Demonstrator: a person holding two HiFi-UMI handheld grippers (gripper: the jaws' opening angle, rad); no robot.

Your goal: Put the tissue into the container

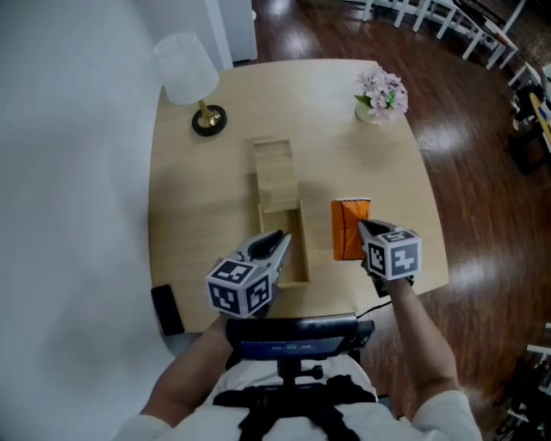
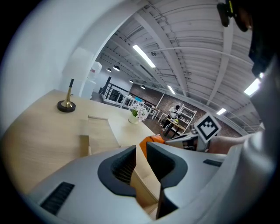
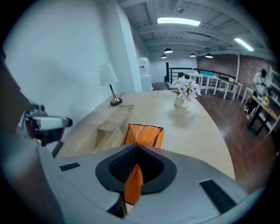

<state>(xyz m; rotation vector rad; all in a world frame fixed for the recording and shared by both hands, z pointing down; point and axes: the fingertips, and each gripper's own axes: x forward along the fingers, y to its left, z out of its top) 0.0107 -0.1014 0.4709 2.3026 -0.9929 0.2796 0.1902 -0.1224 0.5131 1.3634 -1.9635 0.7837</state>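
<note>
An orange tissue pack (image 1: 350, 226) lies on the light wooden table (image 1: 198, 189), just right of a long wooden container (image 1: 261, 211). The container's lid (image 1: 275, 168) is slid toward the far end, so the near half stands uncovered. My right gripper (image 1: 363, 227) is shut on the pack's near edge; in the right gripper view the orange wrapper (image 3: 144, 134) is pinched between the pads. My left gripper (image 1: 281, 240) hovers over the container's uncovered near half. Its jaws show a narrow gap with nothing in it, and the container wall (image 2: 144, 183) shows through.
A white-shaded lamp (image 1: 189, 73) stands at the table's far left and a vase of pink flowers (image 1: 381, 95) at the far right. A black flat object (image 1: 167, 308) lies at the near left corner. Dark wooden floor and white chairs (image 1: 448, 21) lie beyond the table's right edge.
</note>
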